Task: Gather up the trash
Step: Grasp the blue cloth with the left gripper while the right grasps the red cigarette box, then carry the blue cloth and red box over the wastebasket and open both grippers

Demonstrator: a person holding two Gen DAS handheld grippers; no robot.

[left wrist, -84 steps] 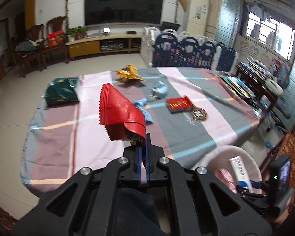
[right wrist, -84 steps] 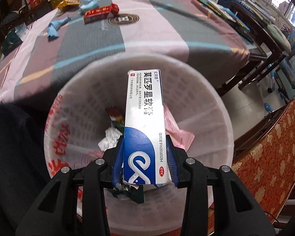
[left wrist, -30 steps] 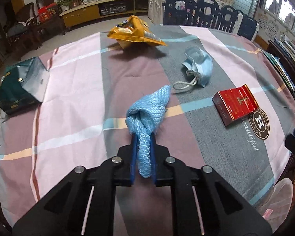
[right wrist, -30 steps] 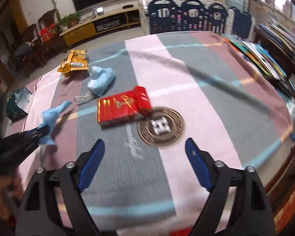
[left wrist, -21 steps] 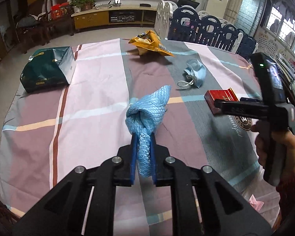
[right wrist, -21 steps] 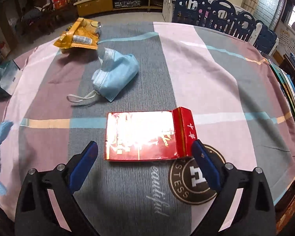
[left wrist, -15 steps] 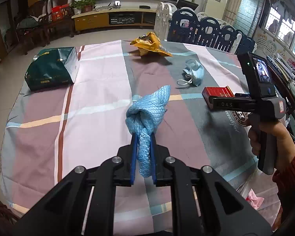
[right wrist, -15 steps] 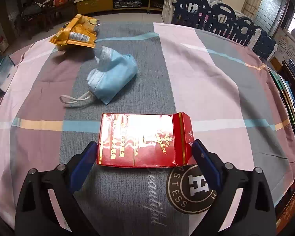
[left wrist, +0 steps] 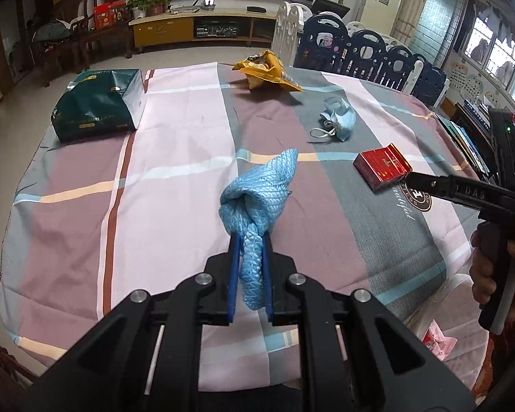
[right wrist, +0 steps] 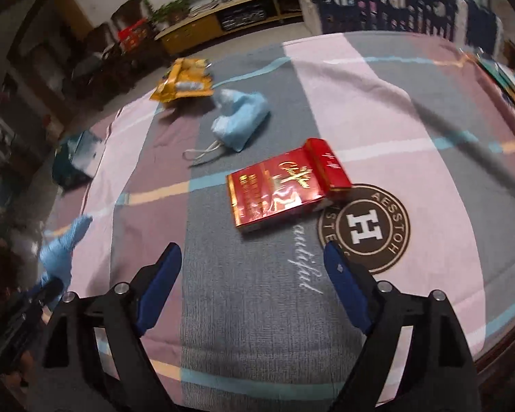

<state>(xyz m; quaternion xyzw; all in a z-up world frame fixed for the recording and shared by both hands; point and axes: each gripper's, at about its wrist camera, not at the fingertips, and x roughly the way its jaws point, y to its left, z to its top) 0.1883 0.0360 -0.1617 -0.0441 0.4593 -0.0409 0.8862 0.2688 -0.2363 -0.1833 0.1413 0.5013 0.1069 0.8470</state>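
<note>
Farther back now from red pack [right wrist: 285, 185], right hand-held gripper [right wrist: 252, 266] agape; left hand-held gripper [left wrist: 250, 261] clamping blue cloth [left wrist: 257, 199].

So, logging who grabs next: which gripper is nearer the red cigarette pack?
Right. The right gripper hovers just short of the red cigarette pack, jaws open toward it; the left gripper is farther off, holding a knotted blue cloth.

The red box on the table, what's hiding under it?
The red box lies on the striped tablecloth, its corner overlapping the round brown H logo. Anything else directly beneath it is covered.
</note>
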